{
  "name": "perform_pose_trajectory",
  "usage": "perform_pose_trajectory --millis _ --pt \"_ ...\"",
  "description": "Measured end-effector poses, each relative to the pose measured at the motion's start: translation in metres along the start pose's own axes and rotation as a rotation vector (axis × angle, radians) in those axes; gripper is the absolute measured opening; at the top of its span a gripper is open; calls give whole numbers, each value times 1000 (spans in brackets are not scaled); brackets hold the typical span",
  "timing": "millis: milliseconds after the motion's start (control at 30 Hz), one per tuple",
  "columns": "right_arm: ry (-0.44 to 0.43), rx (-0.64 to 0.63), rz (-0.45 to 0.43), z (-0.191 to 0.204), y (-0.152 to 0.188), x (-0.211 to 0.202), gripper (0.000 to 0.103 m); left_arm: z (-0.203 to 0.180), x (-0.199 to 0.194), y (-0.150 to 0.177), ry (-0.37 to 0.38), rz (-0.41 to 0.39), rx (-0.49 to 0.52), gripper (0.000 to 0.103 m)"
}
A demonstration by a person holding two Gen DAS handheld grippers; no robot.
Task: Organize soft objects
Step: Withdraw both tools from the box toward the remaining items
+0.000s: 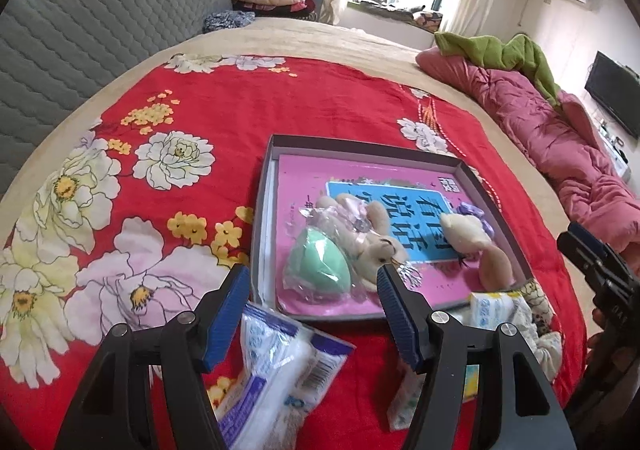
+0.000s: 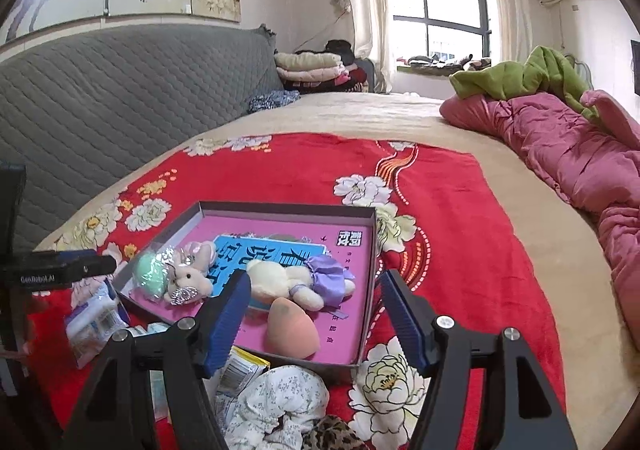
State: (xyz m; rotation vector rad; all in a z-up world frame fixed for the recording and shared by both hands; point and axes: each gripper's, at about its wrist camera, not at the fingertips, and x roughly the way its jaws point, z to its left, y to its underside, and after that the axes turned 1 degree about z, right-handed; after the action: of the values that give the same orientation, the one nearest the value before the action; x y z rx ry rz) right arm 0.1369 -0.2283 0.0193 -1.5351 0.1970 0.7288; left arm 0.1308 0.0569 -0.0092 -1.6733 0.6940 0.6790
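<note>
A shallow grey box (image 1: pixel 362 146) (image 2: pixel 286 207) with a pink book inside lies on the red floral blanket. In it are a green sponge in plastic wrap (image 1: pixel 322 264) (image 2: pixel 150 276), a small plush rabbit (image 1: pixel 370 240) (image 2: pixel 192 278), a cream plush with a purple skirt (image 1: pixel 470 232) (image 2: pixel 296 276) and an orange sponge (image 2: pixel 292 332). My left gripper (image 1: pixel 312 284) is open and empty over the box's near edge, by the green sponge. My right gripper (image 2: pixel 312 290) is open and empty over the box, above the orange sponge.
Near the box's front edge lie a blue-and-white cotton pack (image 1: pixel 276 366) (image 2: pixel 96 320), a tissue packet (image 1: pixel 490 304), a white floral scrunchie (image 2: pixel 280 402) and a leopard scrunchie (image 2: pixel 332 436). A pink quilt (image 2: pixel 568 153) and green cloth (image 2: pixel 516 79) lie at right. The grey headboard (image 2: pixel 120 89) stands left.
</note>
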Motion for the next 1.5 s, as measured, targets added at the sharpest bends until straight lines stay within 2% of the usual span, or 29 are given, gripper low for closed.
perform_pose_trajectory --millis 333,400,467,900,1333,1500 --pt "-3 39 -49 0 1 -33 70 -17 -31 19 -2 -30 0 69" --pt "-2 45 -49 1 4 -39 71 -21 -38 23 -8 -34 0 72" --pt "-2 49 -44 3 7 -44 71 -24 -42 26 -10 -34 -1 75" --pt "0 53 -34 15 21 -71 72 -54 -72 51 -9 -32 42 75" --pt "7 133 -14 7 30 -92 72 -64 -89 65 7 -13 52 75" --pt "1 166 19 6 36 -94 72 -68 -91 69 18 -5 59 75"
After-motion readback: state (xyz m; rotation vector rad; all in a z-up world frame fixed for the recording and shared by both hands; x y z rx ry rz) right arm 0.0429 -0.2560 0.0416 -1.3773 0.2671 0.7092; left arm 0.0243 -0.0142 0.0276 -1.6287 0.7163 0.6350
